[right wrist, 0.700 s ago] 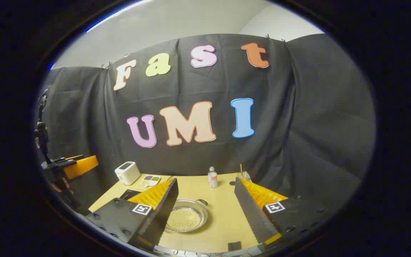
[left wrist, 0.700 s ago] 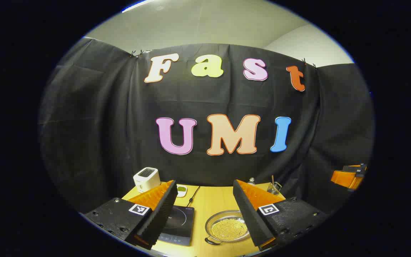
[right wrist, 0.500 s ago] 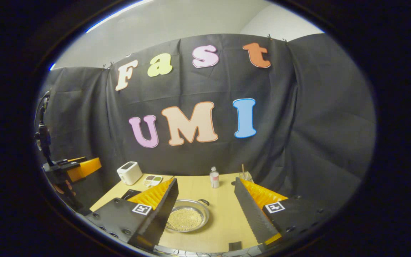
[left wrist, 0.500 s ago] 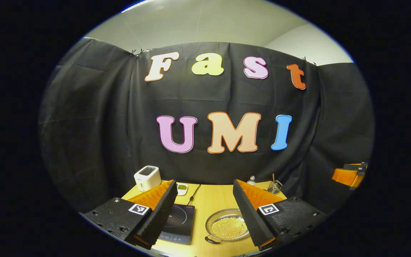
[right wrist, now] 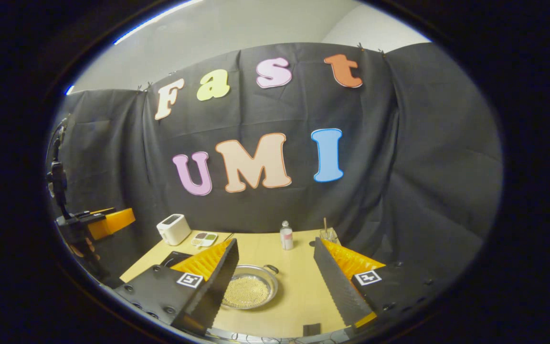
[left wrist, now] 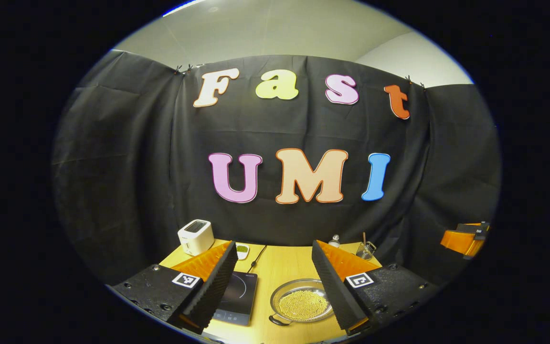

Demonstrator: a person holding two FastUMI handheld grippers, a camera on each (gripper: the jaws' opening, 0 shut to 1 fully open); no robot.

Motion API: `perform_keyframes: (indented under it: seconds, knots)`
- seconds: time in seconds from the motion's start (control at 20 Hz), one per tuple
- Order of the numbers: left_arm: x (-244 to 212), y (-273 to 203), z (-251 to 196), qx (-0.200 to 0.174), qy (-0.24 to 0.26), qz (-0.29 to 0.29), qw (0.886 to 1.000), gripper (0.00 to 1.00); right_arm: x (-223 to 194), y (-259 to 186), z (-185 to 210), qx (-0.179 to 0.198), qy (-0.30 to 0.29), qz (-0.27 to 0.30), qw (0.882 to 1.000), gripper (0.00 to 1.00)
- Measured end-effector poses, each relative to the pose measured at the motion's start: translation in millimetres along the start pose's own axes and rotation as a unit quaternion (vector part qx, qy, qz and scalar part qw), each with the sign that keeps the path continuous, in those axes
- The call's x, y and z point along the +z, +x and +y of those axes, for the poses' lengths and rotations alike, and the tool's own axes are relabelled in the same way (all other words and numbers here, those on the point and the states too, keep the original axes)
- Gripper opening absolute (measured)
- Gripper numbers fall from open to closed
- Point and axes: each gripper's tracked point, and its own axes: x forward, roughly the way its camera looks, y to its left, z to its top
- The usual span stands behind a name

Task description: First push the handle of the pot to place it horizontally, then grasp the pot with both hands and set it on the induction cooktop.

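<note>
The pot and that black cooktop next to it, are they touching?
Apart. In the left gripper view a strip of bare wooden table runs between the pot and the induction cooktop.

1. The left gripper [left wrist: 272, 282] sits at the bottom of the frame, its two fingers spread wide apart above a wooden table [left wrist: 282, 263] and holding nothing.
2. Between the fingers, lower centre, a shallow metal pot [left wrist: 300, 306] holds small yellow beads.
3. Just left of the pot lies a flat black induction cooktop [left wrist: 237, 298], apart from it.
4. A white toaster [left wrist: 195, 236] stands at the table's far left.
5. The right gripper [left wrist: 463, 239] shows at the right edge.
</note>
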Motion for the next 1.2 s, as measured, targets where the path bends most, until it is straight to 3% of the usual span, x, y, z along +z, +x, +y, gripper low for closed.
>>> perform_keyframes:
  seconds: [0.05,0.1,0.25,0.3,0.35,0.85,0.95,1.0,1.1,1.2]
  knots:
    - [-0.6,-0.9,-0.8,0.002,-0.001,0.001,1.000,0.95,-1.1,0.6,1.3,0.004,-0.001,0.002,1.000,0.99]
    - [-3.0,-1.9,-0.2,0.005,-0.001,0.003,1.000,0.95,-1.8,1.3,2.1,0.009,-0.003,0.003,1.000,0.93]
    - [-6.9,-5.1,1.9,0.017,-0.004,0.007,1.000,0.95,-9.4,6.4,2.9,0.021,-0.008,0.012,1.000,0.93]
    - [-9.3,-6.8,2.6,0.022,-0.006,0.009,1.000,0.92,-11.4,8.7,3.7,0.026,-0.008,0.015,1.000,0.99]
    - [-9.9,-8.7,3.5,0.027,-0.007,0.009,1.000,0.95,-14.6,10.6,4.0,0.032,-0.007,0.019,0.999,0.99]
    - [-39.3,-29.0,6.3,0.074,-0.017,0.018,0.997,0.92,-33.8,29.7,2.4,0.082,-0.014,0.038,0.996,0.99]
    - [-45.4,-32.5,9.3,0.082,-0.016,0.022,0.996,0.96,-42.9,34.9,2.4,0.087,-0.011,0.050,0.995,0.98]
    - [-48.4,-33.5,10.8,0.085,-0.017,0.024,0.996,0.92,-48.3,38.3,3.4,0.090,-0.009,0.056,0.994,0.92]
    - [-53.2,-34.1,13.7,0.091,-0.015,0.026,0.995,0.95,-61.6,42.2,5.8,0.095,-0.014,0.073,0.993,0.91]
    - [-58.9,-33.8,19.9,0.097,-0.010,0.032,0.995,0.96,-75.9,48.8,11.4,0.101,-0.019,0.090,0.991,0.71]
